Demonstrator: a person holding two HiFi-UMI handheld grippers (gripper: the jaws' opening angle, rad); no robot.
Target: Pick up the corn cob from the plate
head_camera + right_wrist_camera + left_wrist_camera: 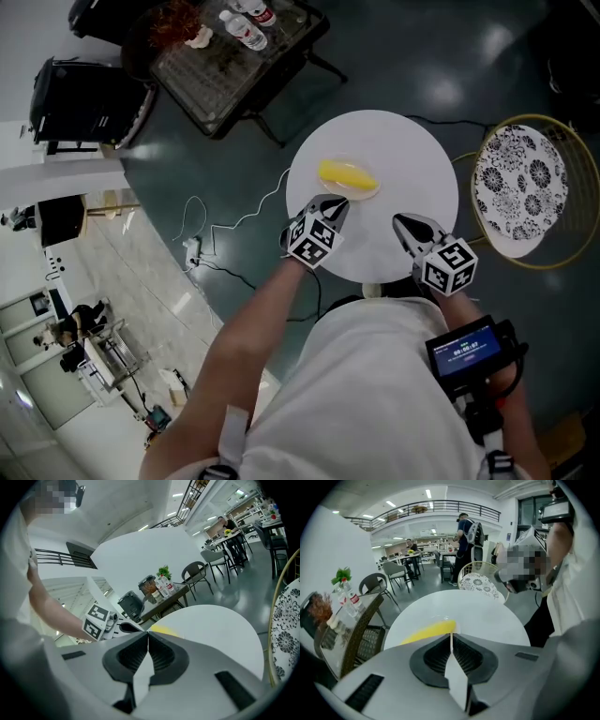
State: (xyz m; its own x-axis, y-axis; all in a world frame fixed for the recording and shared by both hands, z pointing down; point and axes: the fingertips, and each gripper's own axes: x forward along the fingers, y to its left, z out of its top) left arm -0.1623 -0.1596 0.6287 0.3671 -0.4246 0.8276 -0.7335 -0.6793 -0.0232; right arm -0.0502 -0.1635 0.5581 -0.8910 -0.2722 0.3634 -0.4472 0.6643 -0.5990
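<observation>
Corn cob [347, 176] lies on a clear plate [367, 194] toward the left edge of the round white table [412, 159]. The left claw [335, 208] hovers just beside the cob's near side, pointing down at it with its jaws pressed together and nothing between them. The right claw [401, 223], likewise closed and empty, hangs over the table's near edge, well apart from the cob.

The left claw looks best placed for the pick. It should open wide first, then come down across the cob's short width at its middle and close gently, since a round cob may roll and the plate may slide.

Nothing else stands on the table. A patterned chair [520, 187] sits off the right edge, and a glass side table [239, 52] with bottles lies beyond the far edge.
</observation>
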